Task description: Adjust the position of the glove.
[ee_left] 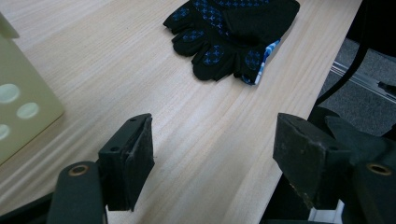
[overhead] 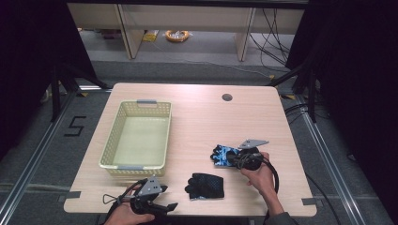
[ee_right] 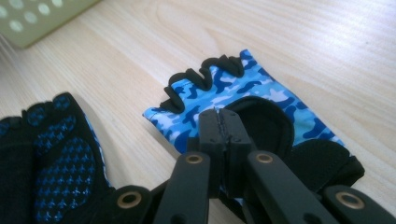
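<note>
Pale wood grain covers the desk (overhead: 197, 117), which stands on a grey floor between dark curtains. Toward its left side sits a yellow-green perforated basket (overhead: 114, 140), with nothing visible inside it. Just below the basket, at the near edge, the left gripper (overhead: 157, 199) is held in the person's left hand (overhead: 126, 214); in the left gripper view its two black jaws stand wide apart over bare wood, holding nothing, with a corner of the basket at the left edge of that view. Right of it, close to the near edge, lies a black glove with blue dots (overhead: 205, 186), palm side up and flat on the desk, apart from both grippers. Further right and a little farther back lies the blue camouflage glove (overhead: 221, 154), also flat on the wood. The right gripper (ee_right: 219, 122) has its jaws pressed together over the black patch of this glove, pinching the fabric there. The person's right hand (overhead: 259, 177) holds that gripper from the near right, its cable looping beside the wrist.
</note>
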